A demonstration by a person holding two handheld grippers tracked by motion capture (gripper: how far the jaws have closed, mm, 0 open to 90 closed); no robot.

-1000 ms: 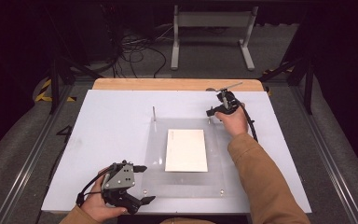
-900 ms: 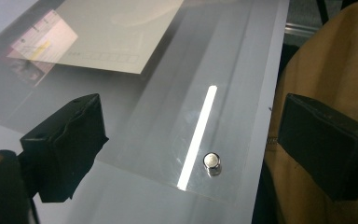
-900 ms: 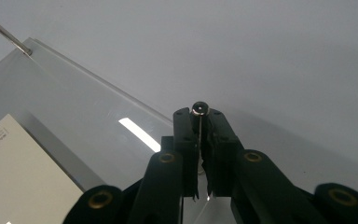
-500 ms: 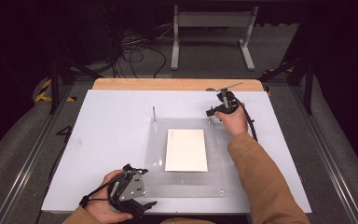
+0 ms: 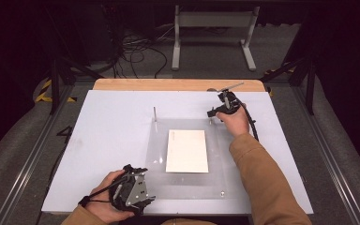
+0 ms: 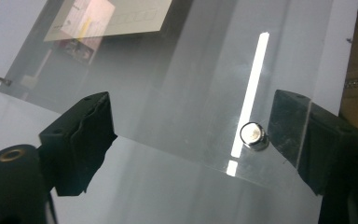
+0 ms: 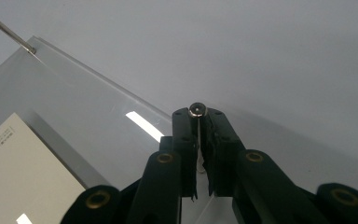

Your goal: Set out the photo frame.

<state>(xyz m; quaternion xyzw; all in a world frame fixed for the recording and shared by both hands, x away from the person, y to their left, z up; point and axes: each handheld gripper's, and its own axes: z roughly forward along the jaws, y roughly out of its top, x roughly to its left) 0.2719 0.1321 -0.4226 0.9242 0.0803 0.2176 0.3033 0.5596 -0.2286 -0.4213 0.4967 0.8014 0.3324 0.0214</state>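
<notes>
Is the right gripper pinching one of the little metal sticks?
Yes, the right gripper has its jaws closed on a thin metal post at the clear sheet's corner.

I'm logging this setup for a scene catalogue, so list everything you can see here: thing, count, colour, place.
table: one, pale grey-white top with a wooden far edge, centre.
clear plate: one, transparent, middle of the table.
paper sheet: one, cream, on the plate's middle.
upright pins: two seen, thin metal, at the plate's far corners.
metal stud: one, silver, at the plate's near-left corner.
white stand: one, on the floor beyond the table.
cables: several, black, floor at the far left.
left gripper: black, open, at the plate's near-left corner.
right gripper: black, shut on the far-right pin.
</notes>
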